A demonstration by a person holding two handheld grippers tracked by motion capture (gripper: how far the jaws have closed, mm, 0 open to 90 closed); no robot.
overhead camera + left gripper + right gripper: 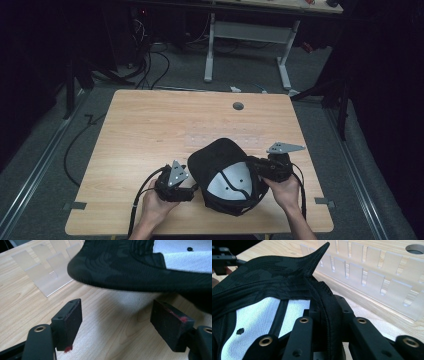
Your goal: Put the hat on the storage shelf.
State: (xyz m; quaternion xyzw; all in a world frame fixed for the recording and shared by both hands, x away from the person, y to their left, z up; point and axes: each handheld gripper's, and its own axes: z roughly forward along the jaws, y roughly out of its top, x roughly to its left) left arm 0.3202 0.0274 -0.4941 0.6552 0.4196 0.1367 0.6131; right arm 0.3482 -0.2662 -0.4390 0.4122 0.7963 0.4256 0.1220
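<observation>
A black cap (225, 175) is lying upside down on the near middle of the surface (150, 130), its white mesh lining facing up. No brand, label or writing is showing on it; two small dark eyelets are dotting the lining. Its outer crown is facing the surface and is hidden.

The right gripper (260, 167) is pinching the cap's right edge: in the right gripper view its jaws are sitting almost together with the black rim (325, 307) clamped between them, and the pads themselves are buried under the fabric.

The left gripper (192, 192) is sitting just left of the cap. In the left gripper view its jaws are standing wide apart with nothing between them, the cap's dark edge (130, 272) hanging just beyond the pads; whether it is touching them is hard to tell.

A clear slotted rack (372, 272) is standing on the surface just beyond the cap, nearly invisible from above. A round hole (238, 106) is sitting near the far edge.
</observation>
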